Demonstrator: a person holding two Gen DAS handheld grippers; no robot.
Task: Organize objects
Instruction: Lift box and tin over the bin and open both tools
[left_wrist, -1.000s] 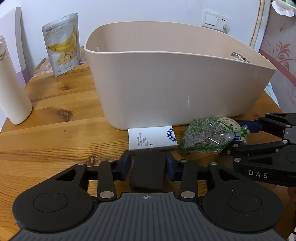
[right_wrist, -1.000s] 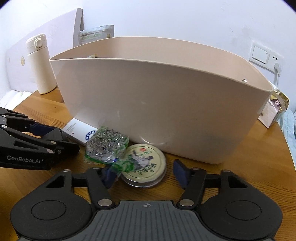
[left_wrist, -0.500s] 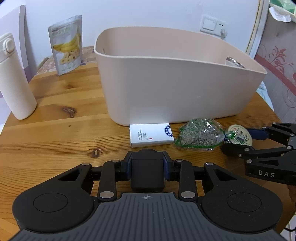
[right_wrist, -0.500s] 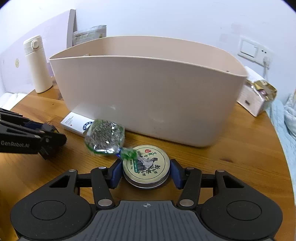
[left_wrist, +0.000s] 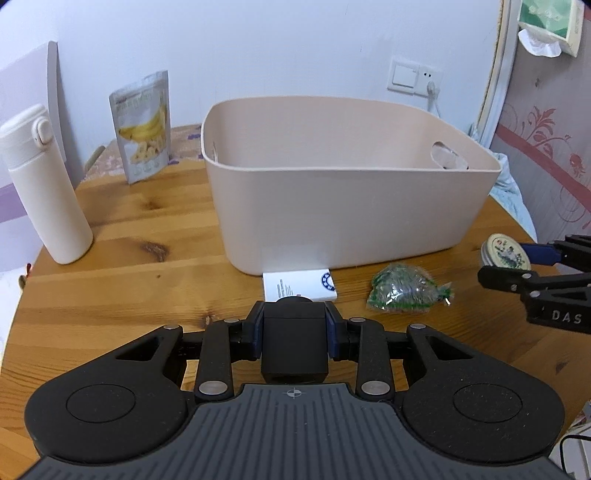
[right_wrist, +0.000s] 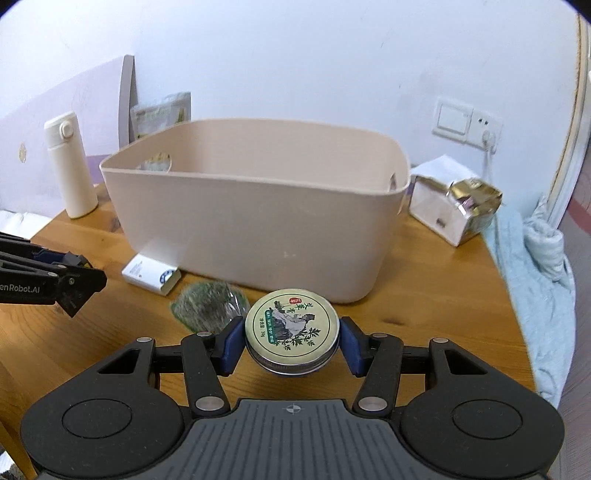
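Observation:
A beige plastic bin (left_wrist: 343, 206) stands mid-table; it also shows in the right wrist view (right_wrist: 255, 221). My left gripper (left_wrist: 294, 332) is shut on a black box (left_wrist: 294, 339), held above the table in front of the bin. My right gripper (right_wrist: 291, 341) is shut on a round tin with a green printed lid (right_wrist: 291, 326), lifted off the table; the tin also shows in the left wrist view (left_wrist: 506, 253). A white card box (left_wrist: 299, 290) and a clear bag of dried herbs (left_wrist: 402, 290) lie against the bin's front.
A white thermos bottle (left_wrist: 44, 184) and a banana-chip pouch (left_wrist: 142, 127) stand at the left back. A white box with a gold foil packet (right_wrist: 454, 201) sits right of the bin. The round wooden table (left_wrist: 129, 280) ends close on the right.
My left gripper closed on the black box and raised it. My right gripper closed on the tin and lifted it. Both drew back from the bin.

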